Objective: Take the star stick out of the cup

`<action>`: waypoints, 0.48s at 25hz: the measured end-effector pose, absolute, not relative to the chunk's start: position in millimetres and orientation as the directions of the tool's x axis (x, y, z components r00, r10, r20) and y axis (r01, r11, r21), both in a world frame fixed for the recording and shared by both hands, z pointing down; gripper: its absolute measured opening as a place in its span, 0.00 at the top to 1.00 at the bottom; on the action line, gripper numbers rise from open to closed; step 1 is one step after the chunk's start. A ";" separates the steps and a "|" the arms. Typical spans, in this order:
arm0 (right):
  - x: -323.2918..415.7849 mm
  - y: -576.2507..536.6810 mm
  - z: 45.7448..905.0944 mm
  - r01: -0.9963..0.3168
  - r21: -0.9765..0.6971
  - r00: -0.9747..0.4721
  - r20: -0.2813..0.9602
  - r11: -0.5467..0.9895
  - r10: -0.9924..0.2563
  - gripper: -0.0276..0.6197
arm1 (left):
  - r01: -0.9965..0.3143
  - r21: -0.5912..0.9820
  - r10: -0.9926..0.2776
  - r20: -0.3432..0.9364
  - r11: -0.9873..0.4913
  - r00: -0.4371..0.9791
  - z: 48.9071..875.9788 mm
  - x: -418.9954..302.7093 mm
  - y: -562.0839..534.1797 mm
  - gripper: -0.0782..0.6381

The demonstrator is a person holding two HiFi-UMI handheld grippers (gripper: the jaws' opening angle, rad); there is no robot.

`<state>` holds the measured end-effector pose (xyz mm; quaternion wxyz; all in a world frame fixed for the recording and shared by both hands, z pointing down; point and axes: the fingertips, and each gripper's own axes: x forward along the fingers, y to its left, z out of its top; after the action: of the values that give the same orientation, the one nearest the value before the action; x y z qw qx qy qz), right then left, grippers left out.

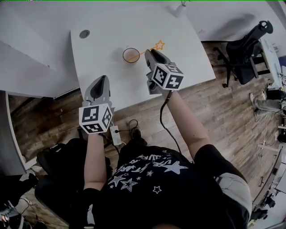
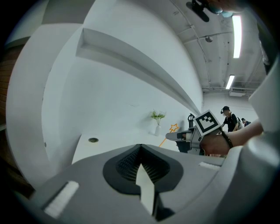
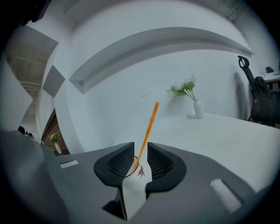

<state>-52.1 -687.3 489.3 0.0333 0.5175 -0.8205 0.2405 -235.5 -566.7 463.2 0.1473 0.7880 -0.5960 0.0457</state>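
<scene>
A white cup (image 1: 124, 55) with a dark rim stands on the white table (image 1: 187, 67). The orange star stick (image 1: 159, 44) leans out of it toward the right, its star above the tabletop. My right gripper (image 1: 151, 53) hovers just right of the cup, beside the stick. In the right gripper view the stick (image 3: 151, 120) rises through the narrow gap of the open right gripper (image 3: 140, 148), with the cup (image 3: 133, 181) below. My left gripper (image 1: 102, 79) hangs over the table's near edge, away from the cup. The left gripper (image 2: 140, 148) is shut and empty; from there the star (image 2: 173, 127) shows far off.
A small white vase with a plant (image 1: 180, 9) stands at the table's far edge. A round cable hole (image 1: 84, 33) sits at the far left corner. A black office chair (image 1: 243, 53) is on the wooden floor to the right, and a white wall panel lies left.
</scene>
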 end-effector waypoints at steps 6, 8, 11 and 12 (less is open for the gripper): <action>-55.7 -693.9 487.3 -0.857 -0.388 -0.459 0.277 0.339 -0.844 0.84 | -0.951 0.184 -0.919 0.263 -0.250 0.293 472.3 -232.6 -565.7 0.89; -54.8 -694.4 487.9 -0.863 -0.380 -0.449 0.278 0.333 -0.849 0.88 | -0.950 0.186 -0.917 0.268 -0.250 0.294 474.9 -231.8 -564.9 0.89; -53.9 -694.0 487.7 -0.862 -0.381 -0.450 0.277 0.333 -0.849 0.89 | -0.950 0.188 -0.917 0.271 -0.249 0.294 476.1 -231.0 -564.0 0.89; -53.8 -693.8 486.6 -0.862 -0.381 -0.452 0.275 0.336 -0.849 0.89 | -0.950 0.188 -0.917 0.270 -0.249 0.293 475.7 -230.9 -563.9 0.89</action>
<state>-53.8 -693.8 486.6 0.0136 0.5232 -0.8171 0.2416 -230.9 -563.9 475.7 0.1583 0.7885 -0.5921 0.0523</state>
